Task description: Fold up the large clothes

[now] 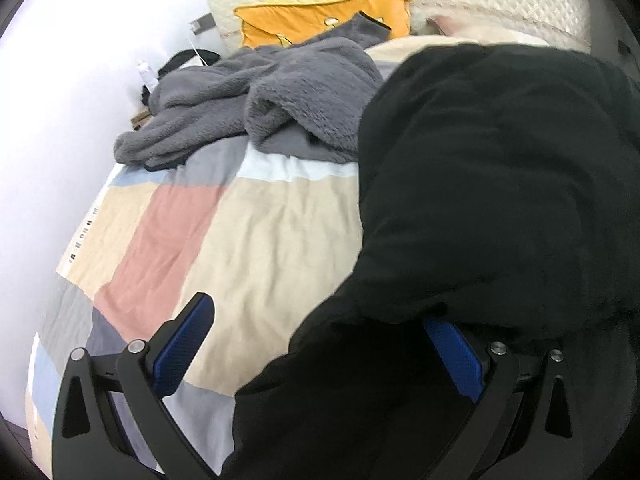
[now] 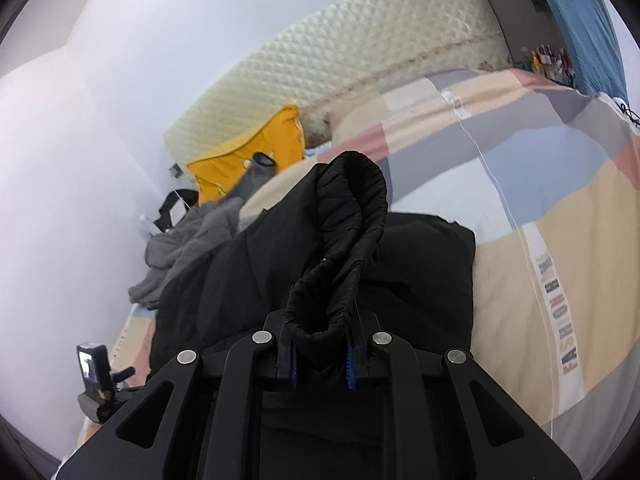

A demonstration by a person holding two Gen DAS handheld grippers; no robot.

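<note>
A large black garment (image 1: 492, 184) lies on the patchwork bed cover (image 1: 256, 232). My left gripper (image 1: 320, 320) is open; its jaws stand wide apart, the right pad partly under black cloth, the left pad (image 1: 184, 344) over the cover. In the right wrist view my right gripper (image 2: 321, 354) is shut on the garment's black elastic band (image 2: 352, 216), which rises in a loop above the fingers. The rest of the black garment (image 2: 420, 264) lies spread behind it.
A grey fleece garment (image 1: 256, 100) is heaped at the far side of the bed, also seen in the right wrist view (image 2: 180, 256). An orange cushion (image 1: 320, 16) leans on the quilted headboard (image 2: 360, 40). A white wall is at the left. The other gripper's body (image 2: 96, 376) shows at lower left.
</note>
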